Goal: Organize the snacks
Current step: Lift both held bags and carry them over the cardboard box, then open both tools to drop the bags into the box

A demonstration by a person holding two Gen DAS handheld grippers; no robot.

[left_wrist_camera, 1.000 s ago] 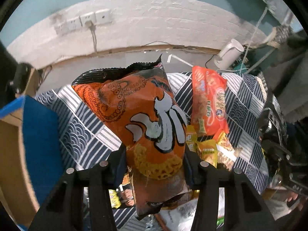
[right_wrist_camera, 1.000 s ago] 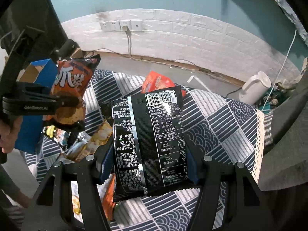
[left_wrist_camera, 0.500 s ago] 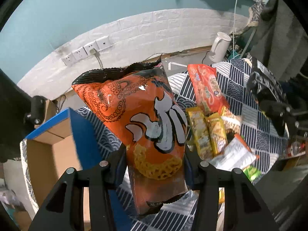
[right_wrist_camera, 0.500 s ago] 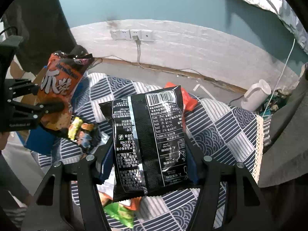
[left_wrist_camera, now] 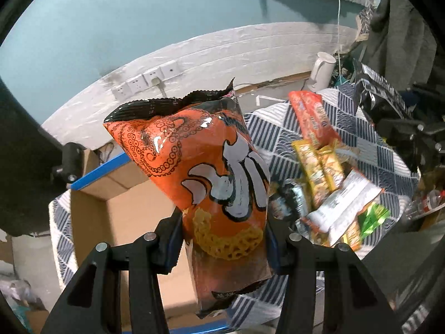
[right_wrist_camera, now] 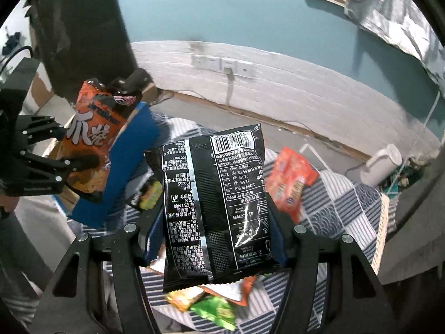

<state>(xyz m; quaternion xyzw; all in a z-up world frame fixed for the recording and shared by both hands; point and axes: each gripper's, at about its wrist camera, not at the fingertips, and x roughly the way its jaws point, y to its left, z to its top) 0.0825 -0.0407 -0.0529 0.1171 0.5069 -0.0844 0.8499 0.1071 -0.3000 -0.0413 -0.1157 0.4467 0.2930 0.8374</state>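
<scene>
Left gripper (left_wrist_camera: 222, 239): jaws clamped on the lower part of an orange octopus-print snack bag (left_wrist_camera: 205, 167), held upright in the air, black crimped top edge uppermost. Directly beneath and beyond those jaws, an open cardboard box (left_wrist_camera: 122, 211) with blue outer walls. To the right of the jaws, a heap of loose packets on the blue-and-white patterned cloth (left_wrist_camera: 267, 128): yellow snack packets (left_wrist_camera: 317, 164), a white-backed packet (left_wrist_camera: 345, 208), a green packet (left_wrist_camera: 372, 217), and farther off a long red-orange packet (left_wrist_camera: 311, 117).

Right gripper (right_wrist_camera: 217, 236): jaws clamped on the lower sides of a black snack bag (right_wrist_camera: 214, 203), back face with barcode and printed table toward the camera, upright and clear of the cloth. Just below the jaws, more small packets, blurred. Far beyond, a white kettle (right_wrist_camera: 382, 164) on the floor, then a white brick wall with wall sockets (right_wrist_camera: 222, 64).
</scene>
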